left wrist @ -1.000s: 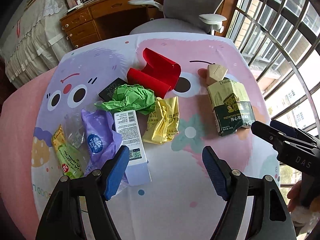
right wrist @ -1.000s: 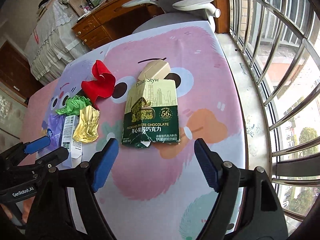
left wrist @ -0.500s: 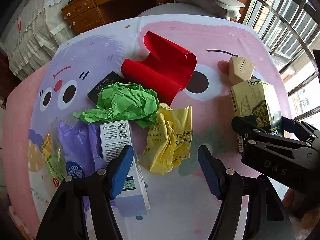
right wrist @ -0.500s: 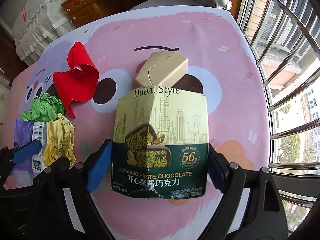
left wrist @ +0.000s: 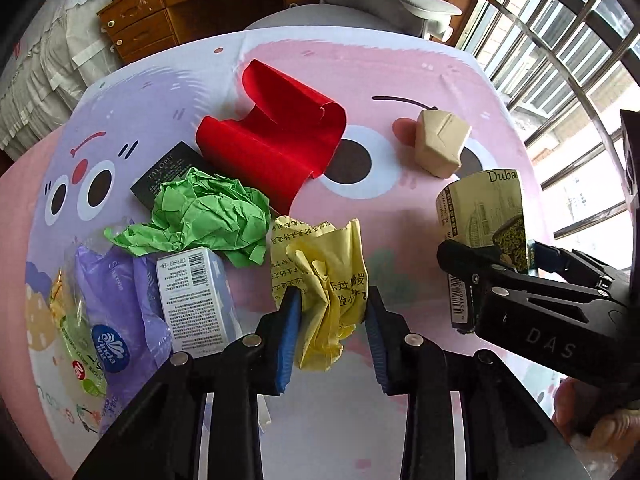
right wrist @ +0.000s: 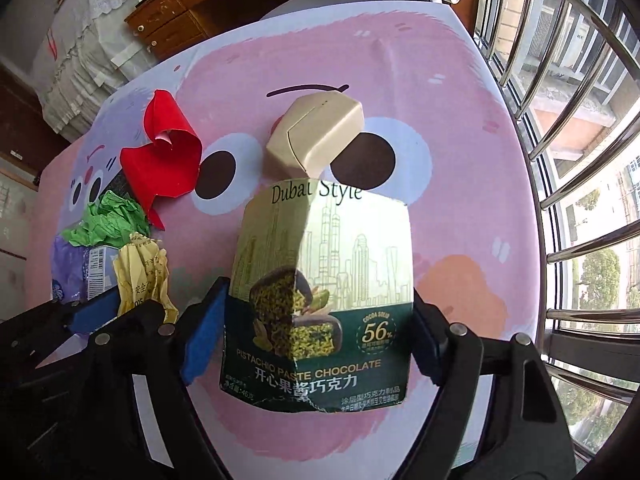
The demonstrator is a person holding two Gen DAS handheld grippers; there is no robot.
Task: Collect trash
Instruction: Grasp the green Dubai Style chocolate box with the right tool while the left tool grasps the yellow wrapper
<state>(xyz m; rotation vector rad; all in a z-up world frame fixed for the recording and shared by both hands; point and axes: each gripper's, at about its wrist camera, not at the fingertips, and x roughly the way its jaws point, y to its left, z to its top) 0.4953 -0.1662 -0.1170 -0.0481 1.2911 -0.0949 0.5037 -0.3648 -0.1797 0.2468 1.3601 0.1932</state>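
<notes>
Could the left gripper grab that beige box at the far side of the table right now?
Probably not yet. The left gripper is already closed on the crumpled yellow wrapper, so its jaws are occupied. The beige box itself sits uncovered on the tablecloth.

I logged: yellow wrapper [left wrist: 320,276], crumpled paper; green wad [left wrist: 208,216], creased paper; chocolate box [right wrist: 320,288], glossy printed card; red sheet [left wrist: 276,140], smooth, matt.

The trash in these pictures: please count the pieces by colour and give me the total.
Red: 1, curled red paper
Green: 2, crumpled green paper, chocolate wrapper in the right gripper
Yellow: 1, yellow wrapper in the left gripper
Beige: 1, small box
Black: 1, black card
Purple: 1, tissue pack
White: 1, barcode box
Yellow-green: 1, snack packet
Total: 9
</notes>
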